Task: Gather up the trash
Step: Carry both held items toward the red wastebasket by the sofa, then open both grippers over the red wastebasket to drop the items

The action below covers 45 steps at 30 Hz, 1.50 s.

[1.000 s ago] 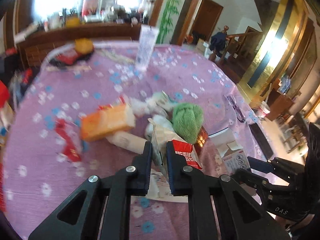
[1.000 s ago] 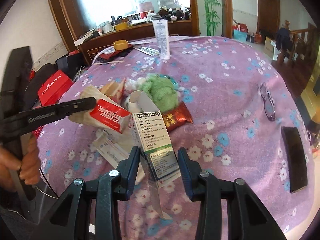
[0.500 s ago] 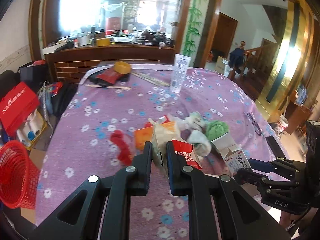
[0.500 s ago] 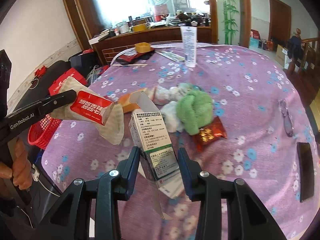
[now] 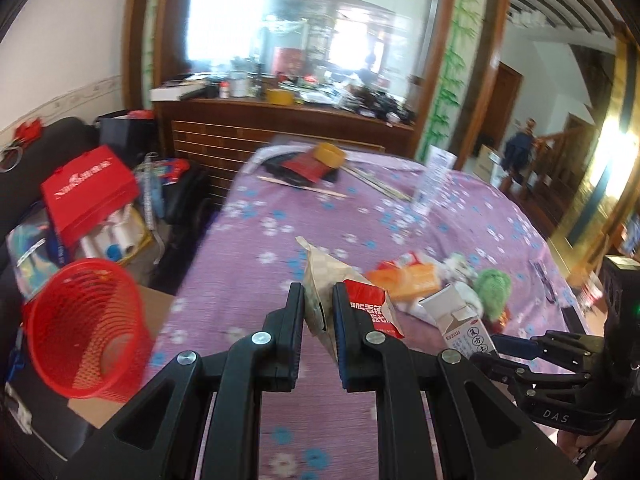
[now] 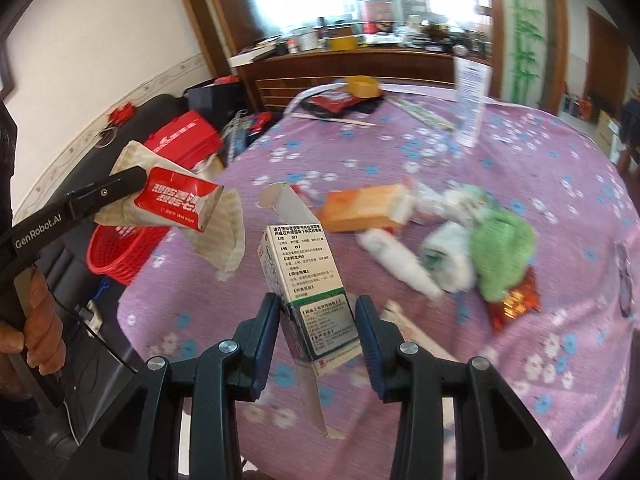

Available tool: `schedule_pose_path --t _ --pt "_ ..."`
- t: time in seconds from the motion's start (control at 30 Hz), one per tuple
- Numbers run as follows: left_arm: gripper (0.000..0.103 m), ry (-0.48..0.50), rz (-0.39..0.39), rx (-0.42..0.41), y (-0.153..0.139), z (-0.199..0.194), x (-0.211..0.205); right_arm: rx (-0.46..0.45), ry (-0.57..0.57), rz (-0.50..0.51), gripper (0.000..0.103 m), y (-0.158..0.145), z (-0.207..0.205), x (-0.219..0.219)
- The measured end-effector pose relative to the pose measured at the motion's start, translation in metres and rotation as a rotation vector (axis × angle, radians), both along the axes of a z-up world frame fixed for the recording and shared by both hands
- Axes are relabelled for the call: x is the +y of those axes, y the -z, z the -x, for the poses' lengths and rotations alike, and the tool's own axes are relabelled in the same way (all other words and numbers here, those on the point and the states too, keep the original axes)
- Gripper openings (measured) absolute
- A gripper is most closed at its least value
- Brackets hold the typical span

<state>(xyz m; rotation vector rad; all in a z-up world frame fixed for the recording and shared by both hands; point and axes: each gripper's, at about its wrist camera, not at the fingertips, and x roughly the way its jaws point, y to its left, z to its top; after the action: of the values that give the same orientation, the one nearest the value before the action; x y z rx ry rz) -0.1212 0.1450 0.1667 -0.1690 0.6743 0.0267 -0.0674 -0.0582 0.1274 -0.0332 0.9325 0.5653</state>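
Both loads now lifted off the table (image 5: 256, 380) toward the red basket (image 5: 86, 330) beside it: left gripper (image 5: 318, 322) clamped on paper wrapper (image 5: 320, 280), right gripper (image 6: 318, 336) clamped on medicine box (image 6: 308, 280), ready for dropping.

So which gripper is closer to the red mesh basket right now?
Left. The left gripper, shut on a paper wrapper, hangs near the table edge beside the red mesh basket. The right gripper, holding a white carton, sits further over the table.

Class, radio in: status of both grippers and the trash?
Left gripper shut on beige-and-red paper wrapper. Right gripper shut on white cardboard medicine box. Red mesh bin unobstructed.
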Motion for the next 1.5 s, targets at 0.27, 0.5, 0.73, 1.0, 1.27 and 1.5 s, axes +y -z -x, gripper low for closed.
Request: schedule_pose_path --t 0.27,0.5,0.73,1.0,1.27,1.5 --pt "0.014 -0.199 -0.014 -0.013 -0.010 0.036 0.093 0.030 -0.144 -0.068 0.042 -0.006 -0.010 0.089" --pt "0.014 -0.383 -0.045 0.010 -0.007 0.067 0.176 0.066 -0.278 -0.132 0.043 -0.012 -0.018 0.188" --pt "0.014 -0.464 -0.102 0.080 0.013 0.069 0.233 0.121 -0.369 -0.151 0.043 -0.003 -0.028 0.287" --pt "0.044 -0.477 -0.101 0.142 0.032 0.053 0.255 0.206 -0.368 -0.150 0.050 0.022 -0.054 0.349" --pt "0.049 -0.455 -0.036 0.106 0.025 0.062 0.246 0.183 -0.336 -0.176 0.051 0.006 -0.056 0.314" --pt "0.056 -0.351 -0.041 0.098 0.028 0.057 0.188 0.189 -0.316 -0.139 0.051 0.009 -0.026 0.237"
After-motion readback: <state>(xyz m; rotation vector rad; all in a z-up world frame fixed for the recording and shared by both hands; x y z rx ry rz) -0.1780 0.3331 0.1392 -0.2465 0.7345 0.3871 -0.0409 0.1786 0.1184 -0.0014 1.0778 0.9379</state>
